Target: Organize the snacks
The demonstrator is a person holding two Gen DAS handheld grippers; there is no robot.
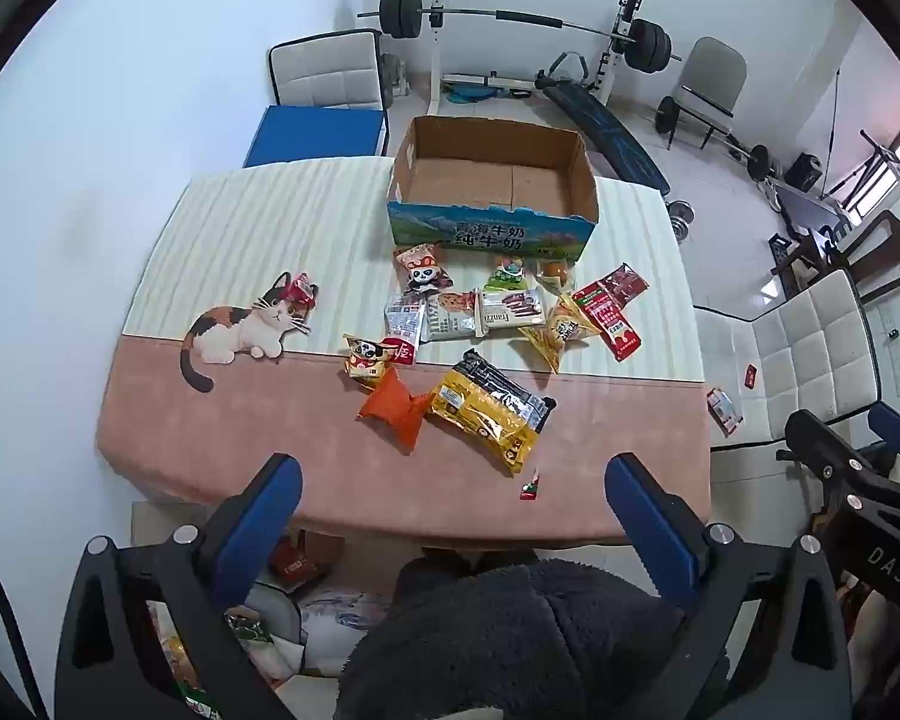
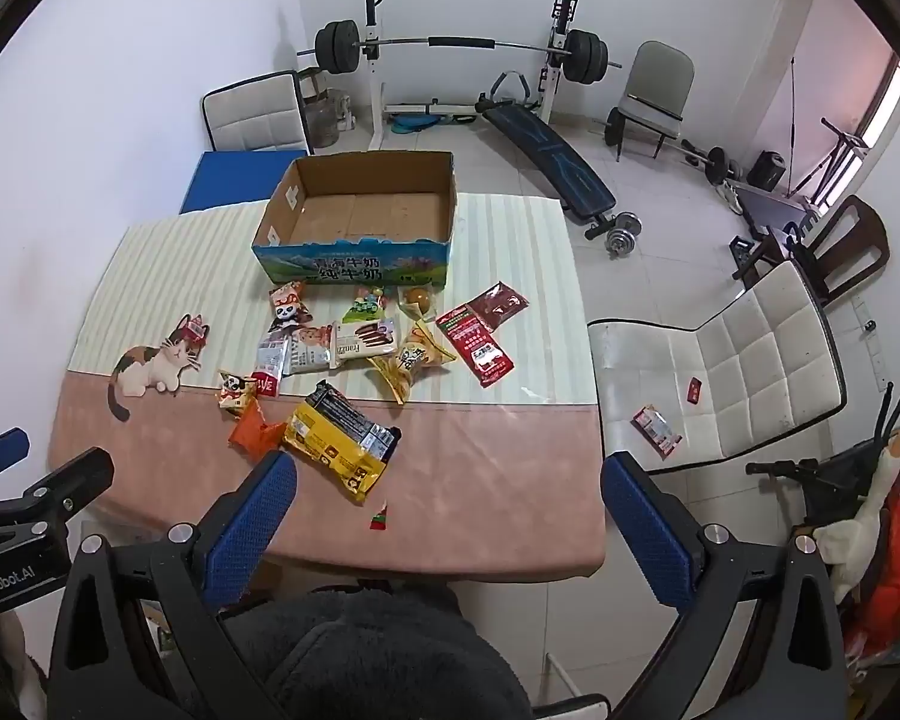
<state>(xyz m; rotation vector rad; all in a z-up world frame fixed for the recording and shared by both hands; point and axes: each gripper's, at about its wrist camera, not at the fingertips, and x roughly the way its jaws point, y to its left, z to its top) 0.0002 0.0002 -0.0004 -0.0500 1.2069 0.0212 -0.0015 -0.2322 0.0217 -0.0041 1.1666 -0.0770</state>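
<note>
Both tongs — left gripper (image 1: 453, 483) and right gripper (image 2: 448, 483) — gape wide, empty, above the table's (image 1: 600, 480) near edge; snack packets (image 1: 489, 414) lie mid-table, perhaps a dozen.

- The left wrist view looks steeply down from above the near edge of the worktop (image 1: 210, 432), along its wide-open left claw (image 1: 453, 480), well back from the things.
- The right wrist view looks down likewise past the right claw (image 2: 447, 480), set further right.
- Both share the cardboard box (image 1: 492, 234) (image 2: 354, 264), the scattered snack packets (image 1: 486, 414) (image 2: 342, 444) and the weight bench (image 1: 600, 126) (image 2: 546, 162).
</note>
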